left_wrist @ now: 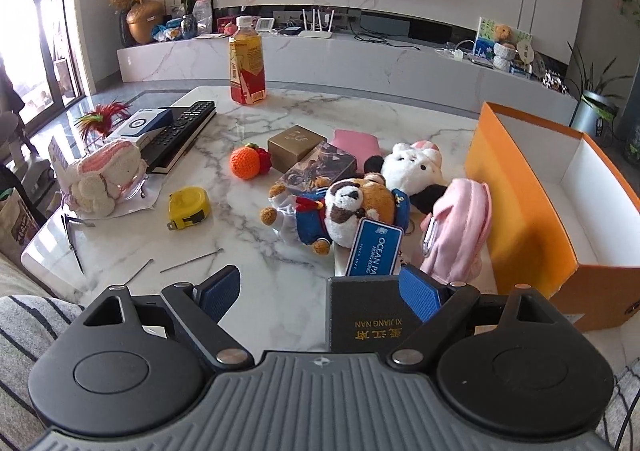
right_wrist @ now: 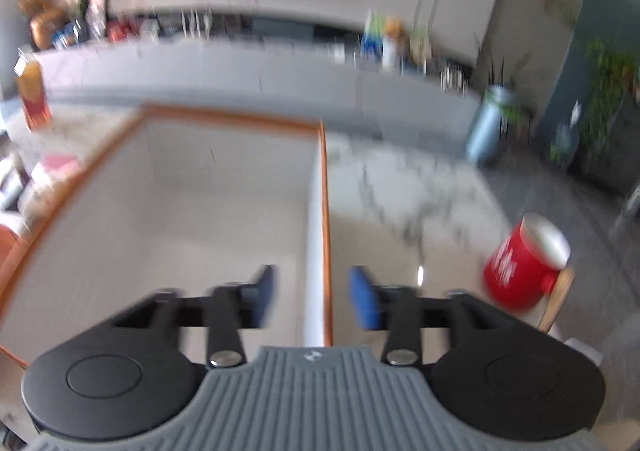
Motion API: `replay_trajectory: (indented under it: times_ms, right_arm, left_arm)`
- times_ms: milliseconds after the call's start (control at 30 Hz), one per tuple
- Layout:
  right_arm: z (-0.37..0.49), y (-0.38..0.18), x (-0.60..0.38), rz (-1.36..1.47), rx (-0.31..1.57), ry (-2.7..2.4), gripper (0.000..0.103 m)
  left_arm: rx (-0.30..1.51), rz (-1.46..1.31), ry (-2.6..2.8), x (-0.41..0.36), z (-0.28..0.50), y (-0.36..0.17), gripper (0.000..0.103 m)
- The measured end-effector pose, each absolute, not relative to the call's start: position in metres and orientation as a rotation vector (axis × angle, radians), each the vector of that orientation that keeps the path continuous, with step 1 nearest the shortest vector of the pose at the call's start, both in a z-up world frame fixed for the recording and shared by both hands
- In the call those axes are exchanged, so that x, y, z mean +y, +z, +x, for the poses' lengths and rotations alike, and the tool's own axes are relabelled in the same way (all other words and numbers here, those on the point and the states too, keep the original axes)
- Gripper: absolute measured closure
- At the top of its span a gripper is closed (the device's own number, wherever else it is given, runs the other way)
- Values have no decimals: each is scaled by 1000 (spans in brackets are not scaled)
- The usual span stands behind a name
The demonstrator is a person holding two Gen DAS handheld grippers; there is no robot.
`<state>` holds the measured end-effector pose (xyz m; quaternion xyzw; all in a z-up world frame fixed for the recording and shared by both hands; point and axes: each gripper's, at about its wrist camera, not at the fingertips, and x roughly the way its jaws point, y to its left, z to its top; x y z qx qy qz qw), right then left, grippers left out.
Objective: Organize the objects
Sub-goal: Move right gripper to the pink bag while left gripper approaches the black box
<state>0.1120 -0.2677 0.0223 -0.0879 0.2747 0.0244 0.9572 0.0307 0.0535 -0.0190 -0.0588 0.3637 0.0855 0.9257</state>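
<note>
Sitting open at the right of the marble table [left_wrist: 280, 283], the orange box [left_wrist: 520, 211] is the place you are filling, and its white inside is showing bare in both views, so there is plenty of room to drop things in. You are holding your right gripper [right_wrist: 312, 299] over the box's right wall, one blue pad inside and one outside the rim, the jaws standing wide with nothing pinched between them; the picture is blurred, so I am judging that you are passing over the edge rather than gripping it. Just right of that wall a red mug [right_wrist: 524, 263] is lying tilted near the table's edge, so you are needing care if you are swinging that way. Your left gripper [left_wrist: 320, 291] is hovering at the near edge with its fingers spread wide; a dark booklet [left_wrist: 364, 315] is lying beside the right pad, but whether it is touching I cannot tell. Ahead of it the bear plush [left_wrist: 352, 207], the white plush [left_wrist: 412, 167] and the pink pouch [left_wrist: 464, 223] are crowding against the box's left wall, likely the nearest pickings. Farther left, the yellow tape measure [left_wrist: 188, 207] and crocheted orange [left_wrist: 246, 163] are lying apart with open marble around them, giving easy approaches.
</note>
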Motion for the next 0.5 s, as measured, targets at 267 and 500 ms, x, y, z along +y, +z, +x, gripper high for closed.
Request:
replay_trajectory:
  times_ms: [267, 500]
  right_arm:
    - [73, 59, -153, 3, 603, 532, 23]
    - [109, 7, -94, 12, 905, 454, 76]
  left_arm:
    - [814, -150, 168, 76, 38, -25, 1]
    - [838, -157, 138, 80, 37, -28, 1]
